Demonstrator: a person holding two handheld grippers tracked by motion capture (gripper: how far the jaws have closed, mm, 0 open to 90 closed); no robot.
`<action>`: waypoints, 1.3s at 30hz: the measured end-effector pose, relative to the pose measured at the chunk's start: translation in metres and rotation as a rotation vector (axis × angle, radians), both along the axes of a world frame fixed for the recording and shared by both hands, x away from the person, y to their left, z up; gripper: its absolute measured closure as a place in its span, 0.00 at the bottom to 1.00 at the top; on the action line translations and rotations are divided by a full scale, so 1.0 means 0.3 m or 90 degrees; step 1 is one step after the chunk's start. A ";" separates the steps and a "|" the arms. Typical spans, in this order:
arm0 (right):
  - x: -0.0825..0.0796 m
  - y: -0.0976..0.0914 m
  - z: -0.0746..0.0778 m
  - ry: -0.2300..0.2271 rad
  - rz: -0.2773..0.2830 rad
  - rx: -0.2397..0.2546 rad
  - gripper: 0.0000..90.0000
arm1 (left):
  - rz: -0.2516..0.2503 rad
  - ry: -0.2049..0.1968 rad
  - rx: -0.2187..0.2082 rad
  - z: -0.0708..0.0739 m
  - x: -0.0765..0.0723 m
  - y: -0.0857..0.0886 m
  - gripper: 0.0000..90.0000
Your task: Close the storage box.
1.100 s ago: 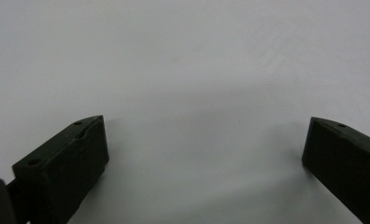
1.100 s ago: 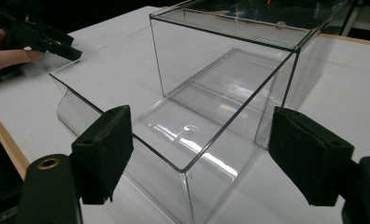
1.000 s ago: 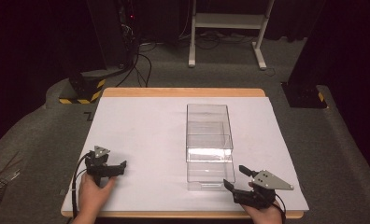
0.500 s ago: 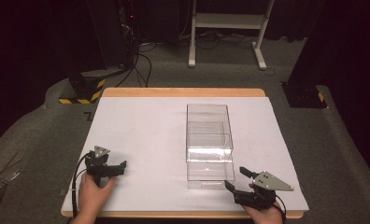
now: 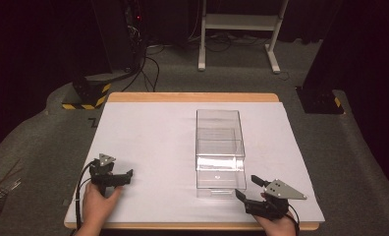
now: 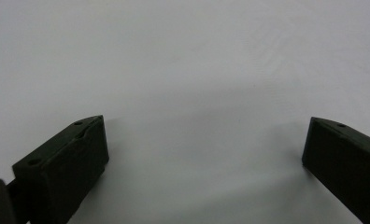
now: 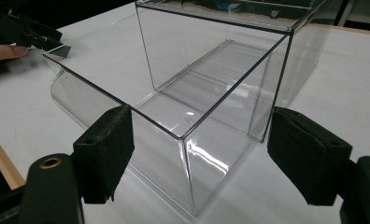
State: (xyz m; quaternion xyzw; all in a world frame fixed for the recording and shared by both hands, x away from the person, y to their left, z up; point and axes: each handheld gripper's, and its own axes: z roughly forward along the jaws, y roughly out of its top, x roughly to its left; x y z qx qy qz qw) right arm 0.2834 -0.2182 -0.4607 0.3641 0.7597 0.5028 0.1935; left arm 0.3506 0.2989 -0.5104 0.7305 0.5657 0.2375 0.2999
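Clear acrylic box [image 5: 220, 150], a long rectangular thing with its drawer-like inner tray pulled out toward the person, stands right of centre on the white-covered bench [image 5: 148, 142]. Just off its near corner rests the right hand-held gripper [image 5: 245, 190], jaws spread wide and empty; in the right gripper view the box's near corner [image 7: 183, 140] sits between them, untouched. Well apart, at the near-left, the left hand-held gripper [image 5: 128, 174] lies on the sheet, jaws likewise spread over bare white surface.

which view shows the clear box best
The right gripper view: the clear box is close, with its near corner, open top and walls plain. The high view shows the whole box, small, mid-table. The left gripper view faces bare white table.
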 end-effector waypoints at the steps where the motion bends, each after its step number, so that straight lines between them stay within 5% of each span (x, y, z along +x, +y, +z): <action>1: 0.001 0.001 0.000 -0.001 -0.001 -0.001 0.26 | 0.000 0.000 0.000 0.000 0.000 0.000 0.01; 30: 0.081 0.015 0.010 -0.013 -0.027 0.004 0.26 | 0.000 0.000 -0.001 0.000 0.000 0.000 0.01; 39: 0.060 0.025 -0.001 -0.013 -0.019 -0.002 0.27 | 0.000 0.000 0.000 0.000 0.000 0.000 0.01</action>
